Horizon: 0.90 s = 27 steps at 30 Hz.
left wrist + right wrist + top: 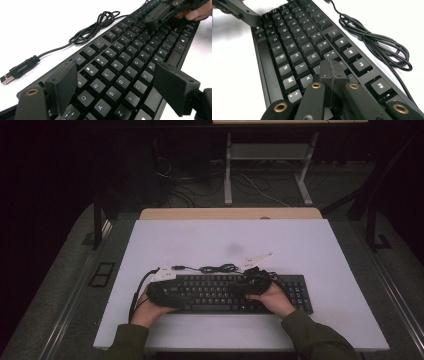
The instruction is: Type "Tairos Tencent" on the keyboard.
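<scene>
A black keyboard lies on the white table top, and each hand holds a gripper over one end. My left gripper is open. In the left gripper view its two pads stand wide apart above the letter keys on the left side, holding nothing. My right gripper is shut. In the right gripper view its pads press together with nothing between them, tip low over the keys near K. The right gripper also reaches in at the far end of the left gripper view. A left jaw shows at the top left of the right gripper view.
The keyboard's black cable lies coiled just behind it, and its loose USB plug rests on the white surface. A wooden desk edge runs along the back. Beyond it are floor cables and a metal stand.
</scene>
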Tool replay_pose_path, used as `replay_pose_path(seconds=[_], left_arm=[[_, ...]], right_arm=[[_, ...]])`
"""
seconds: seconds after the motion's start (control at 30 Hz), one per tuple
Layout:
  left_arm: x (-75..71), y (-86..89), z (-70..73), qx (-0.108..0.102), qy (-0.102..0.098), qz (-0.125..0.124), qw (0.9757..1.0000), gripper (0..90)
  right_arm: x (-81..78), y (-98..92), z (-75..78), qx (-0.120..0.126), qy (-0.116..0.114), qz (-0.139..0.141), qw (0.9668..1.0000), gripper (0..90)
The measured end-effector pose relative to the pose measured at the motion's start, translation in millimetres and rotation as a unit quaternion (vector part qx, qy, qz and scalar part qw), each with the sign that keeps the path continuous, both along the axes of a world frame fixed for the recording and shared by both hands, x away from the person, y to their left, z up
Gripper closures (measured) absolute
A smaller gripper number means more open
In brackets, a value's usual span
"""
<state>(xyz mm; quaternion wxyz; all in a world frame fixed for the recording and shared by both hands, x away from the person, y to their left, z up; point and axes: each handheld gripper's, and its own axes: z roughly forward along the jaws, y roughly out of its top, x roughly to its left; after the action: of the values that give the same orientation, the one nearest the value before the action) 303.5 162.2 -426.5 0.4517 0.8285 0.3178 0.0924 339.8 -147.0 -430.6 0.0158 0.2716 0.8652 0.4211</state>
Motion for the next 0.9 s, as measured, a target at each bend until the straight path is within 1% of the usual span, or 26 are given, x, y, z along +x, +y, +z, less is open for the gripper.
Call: replay_pose_path(seconds=[0.1, 0.27, 0.57, 0.7, 0.9], left_arm=[[0.2, 0.9, 0.5, 0.002, -0.001, -0.002, 1.0000, 18.6], [0.1, 1.1, 0.6, 0.003, -0.002, -0.001, 1.0000, 18.7], [0.1, 2.0, 0.1, 0.003, -0.001, 0.002, 1.0000, 21.0], [0.3, 2.8, -0.3, 0.006, -0.001, 0.000, 1.0000, 23.9], [0.4, 4.7, -2.0, 0.010, -0.002, -0.005, 0.9999, 33.6]], right_arm=[[0.2, -1.2, 1.2, 0.006, -0.001, -0.002, 1.0000, 85.6], [0.9, -3.2, 1.9, 0.013, -0.001, -0.006, 0.9999, 78.7], [2.4, -5.8, 1.9, 0.023, -0.001, -0.019, 0.9995, 62.3], [3.2, -7.0, 1.5, 0.026, -0.003, -0.027, 0.9993, 56.5], [4.1, -8.2, 1.0, 0.030, -0.003, -0.032, 0.9991, 51.3]])
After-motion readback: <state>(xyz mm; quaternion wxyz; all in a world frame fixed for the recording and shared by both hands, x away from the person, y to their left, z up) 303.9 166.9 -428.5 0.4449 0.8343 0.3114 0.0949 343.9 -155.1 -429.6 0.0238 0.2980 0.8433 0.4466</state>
